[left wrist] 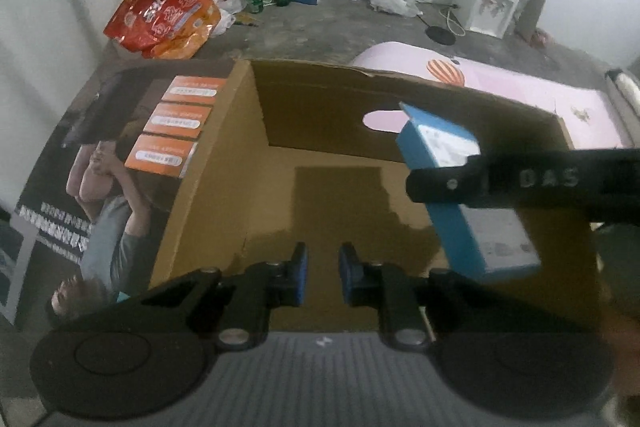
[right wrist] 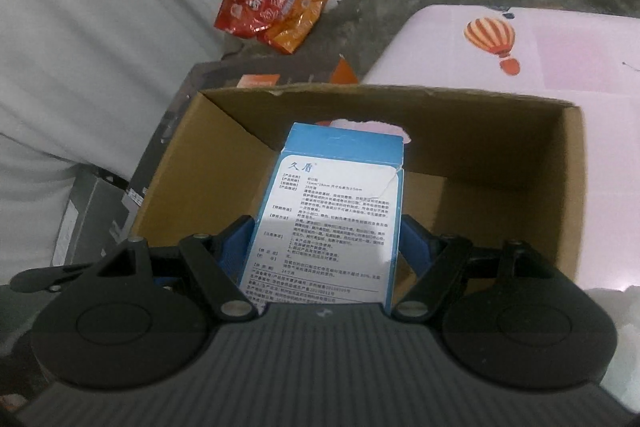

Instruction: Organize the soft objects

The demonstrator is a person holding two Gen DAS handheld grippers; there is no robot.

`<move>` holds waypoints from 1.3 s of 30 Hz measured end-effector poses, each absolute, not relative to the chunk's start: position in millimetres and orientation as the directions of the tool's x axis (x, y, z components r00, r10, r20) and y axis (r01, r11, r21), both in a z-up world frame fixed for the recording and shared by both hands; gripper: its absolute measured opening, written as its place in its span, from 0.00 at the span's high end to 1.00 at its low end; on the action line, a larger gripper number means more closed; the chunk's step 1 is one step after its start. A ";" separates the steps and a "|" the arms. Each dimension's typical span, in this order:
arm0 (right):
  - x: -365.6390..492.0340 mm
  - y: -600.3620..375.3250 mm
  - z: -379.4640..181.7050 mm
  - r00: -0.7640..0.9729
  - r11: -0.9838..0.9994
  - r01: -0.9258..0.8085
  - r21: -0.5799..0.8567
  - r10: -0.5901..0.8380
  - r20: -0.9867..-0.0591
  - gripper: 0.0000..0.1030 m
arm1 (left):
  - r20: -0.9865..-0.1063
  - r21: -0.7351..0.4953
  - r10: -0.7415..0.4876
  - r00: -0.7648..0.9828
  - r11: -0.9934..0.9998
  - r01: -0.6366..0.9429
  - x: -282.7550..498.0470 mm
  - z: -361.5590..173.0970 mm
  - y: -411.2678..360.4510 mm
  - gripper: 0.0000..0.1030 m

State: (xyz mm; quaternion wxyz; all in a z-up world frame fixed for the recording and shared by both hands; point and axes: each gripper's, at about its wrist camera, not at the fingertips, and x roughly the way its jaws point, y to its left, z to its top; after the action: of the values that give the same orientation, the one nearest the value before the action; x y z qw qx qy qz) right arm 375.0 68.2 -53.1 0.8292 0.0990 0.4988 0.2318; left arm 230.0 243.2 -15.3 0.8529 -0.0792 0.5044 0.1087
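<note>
A blue-and-white rectangular cardboard packet [right wrist: 332,211], printed with small text, hangs tilted over the open brown cardboard box [right wrist: 500,131], clamped at its sides, its torn top flap toward the box's far wall.

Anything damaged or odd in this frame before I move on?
Yes. The blue box in the right claw has a torn, peeling white label at its upper right corner. The cardboard carton's far wall has a ragged hand-hole, pink showing through. Left claw holds nothing.
</note>
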 end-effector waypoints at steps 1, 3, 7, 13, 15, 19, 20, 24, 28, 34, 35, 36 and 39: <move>378.0 72.8 -55.5 0.388 0.873 -0.287 0.394 0.482 -0.786 0.26 | -0.879 -0.031 0.105 0.465 0.961 -0.276 226.2 -13.7 246.1 0.76; 383.6 82.4 -60.0 0.370 0.873 -0.287 0.395 0.481 -0.795 0.25 | -0.870 -0.022 0.122 0.477 0.958 -0.286 217.2 -8.7 251.0 0.73; 398.6 108.7 -76.6 0.332 0.885 -0.243 0.397 0.460 -0.823 0.25 | -0.851 -0.047 0.131 0.509 0.946 -0.321 190.4 7.2 259.2 0.60; 408.0 151.5 -106.6 0.308 0.912 -0.175 0.370 0.408 -0.859 0.24 | -0.836 -0.039 0.153 0.527 0.942 -0.334 159.4 15.3 263.7 0.51; 410.3 157.9 -116.0 0.313 0.908 -0.145 0.393 0.418 -0.853 0.24 | -0.845 -0.032 0.141 0.516 0.949 -0.313 154.6 12.5 260.7 0.51; 411.2 159.1 -125.8 0.326 0.870 -0.106 0.482 0.488 -0.809 0.22 | -0.861 -0.063 0.095 0.499 0.955 -0.291 147.0 4.5 257.9 0.51; 411.7 158.5 -128.3 0.316 0.855 -0.101 0.508 0.512 -0.799 0.21 | -0.864 -0.071 0.085 0.497 0.955 -0.288 145.2 2.6 257.6 0.51; 411.8 145.7 -136.5 0.301 0.767 -0.051 0.640 0.623 -0.722 0.20 | -0.862 -0.087 0.071 0.502 0.955 -0.284 138.4 0.8 255.9 0.51; 405.1 130.4 -120.0 0.337 0.791 -0.076 0.607 0.593 -0.731 0.20 | -0.851 -0.092 0.078 0.520 0.952 -0.293 131.9 5.9 257.5 0.51; 367.6 130.1 -74.9 0.218 0.782 -0.366 0.505 0.600 -0.770 0.20 | -0.810 -0.072 0.141 0.569 0.939 -0.335 117.3 25.1 266.1 0.43; 359.0 133.4 -71.5 0.184 0.770 -0.420 0.480 0.590 -0.786 0.20 | -0.802 -0.071 0.152 0.577 0.936 -0.345 114.2 28.5 268.4 0.41; 350.5 137.2 -70.2 0.146 0.754 -0.470 0.458 0.579 -0.802 0.20 | -0.796 -0.071 0.161 0.584 0.933 -0.353 112.2 31.5 270.6 0.41; 315.7 157.5 -71.1 0.058 0.654 -0.666 0.359 0.526 -0.849 0.21 | -0.784 -0.059 0.189 0.592 0.925 -0.375 106.6 36.3 277.4 0.38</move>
State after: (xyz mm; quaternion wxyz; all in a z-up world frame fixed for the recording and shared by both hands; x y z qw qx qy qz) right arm 315.7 157.5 -71.1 0.7246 -0.0637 0.5494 0.4112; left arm 106.6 277.4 36.3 0.8854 -0.1095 0.4228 0.1592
